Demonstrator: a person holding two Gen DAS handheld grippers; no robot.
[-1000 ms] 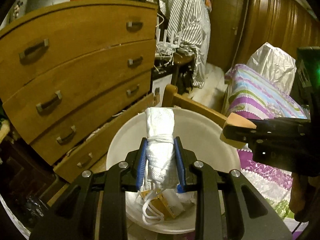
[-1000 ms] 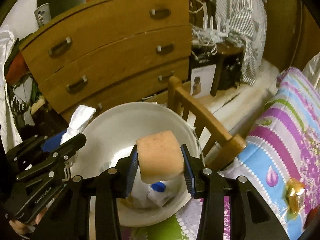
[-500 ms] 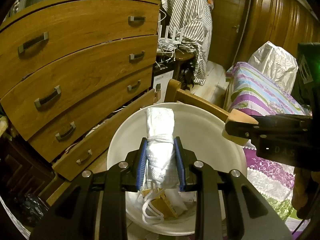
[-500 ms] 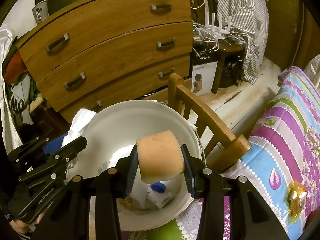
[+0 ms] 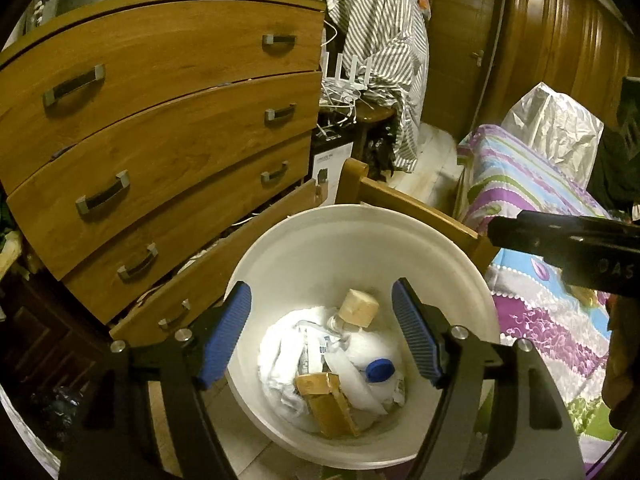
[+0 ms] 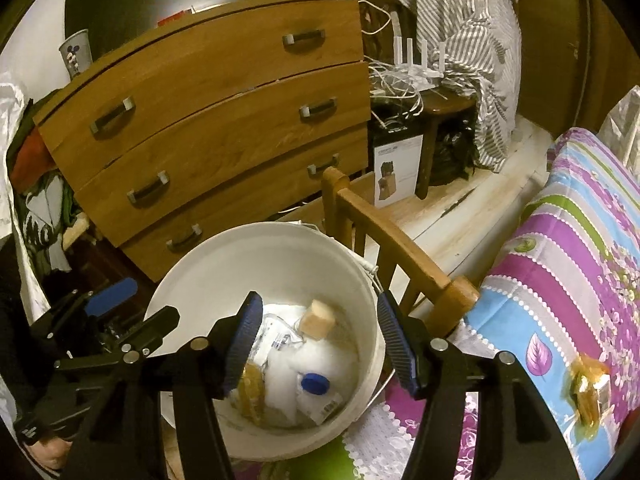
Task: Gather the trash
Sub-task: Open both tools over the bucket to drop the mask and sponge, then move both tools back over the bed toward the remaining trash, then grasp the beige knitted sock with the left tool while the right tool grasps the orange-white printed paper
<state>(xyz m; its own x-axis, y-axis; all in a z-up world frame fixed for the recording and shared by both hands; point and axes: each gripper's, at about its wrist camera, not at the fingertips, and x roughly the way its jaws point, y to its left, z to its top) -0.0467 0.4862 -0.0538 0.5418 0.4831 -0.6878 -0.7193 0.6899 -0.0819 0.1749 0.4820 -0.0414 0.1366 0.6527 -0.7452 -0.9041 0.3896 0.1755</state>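
Note:
A white bucket [image 5: 460, 280] stands below both grippers and also shows in the right wrist view [image 6: 240, 256]. Inside lie a tan sponge [image 5: 359, 307], white wrapped cloth [image 5: 280, 360], a bottle with a blue cap [image 5: 380, 371] and a brown packet [image 5: 326, 400]. The sponge [image 6: 317, 317] and blue cap [image 6: 315, 383] show in the right wrist view too. My left gripper [image 5: 322, 332] is open and empty over the bucket. My right gripper [image 6: 318, 342] is open and empty over it too. A yellow wrapper [image 6: 588, 384] lies on the bedspread.
A wooden chest of drawers [image 5: 160, 120] stands behind the bucket, its bottom drawer ajar. A wooden chair back [image 6: 392, 240] touches the bucket's right side. A flowered bedspread [image 6: 568, 260] is at the right. A stool with cables [image 6: 424, 92] and striped cloth stand beyond.
Both grippers have opened. The white cloth roll dropped from my left gripper and the sponge from my right; both now lie in the bucket.

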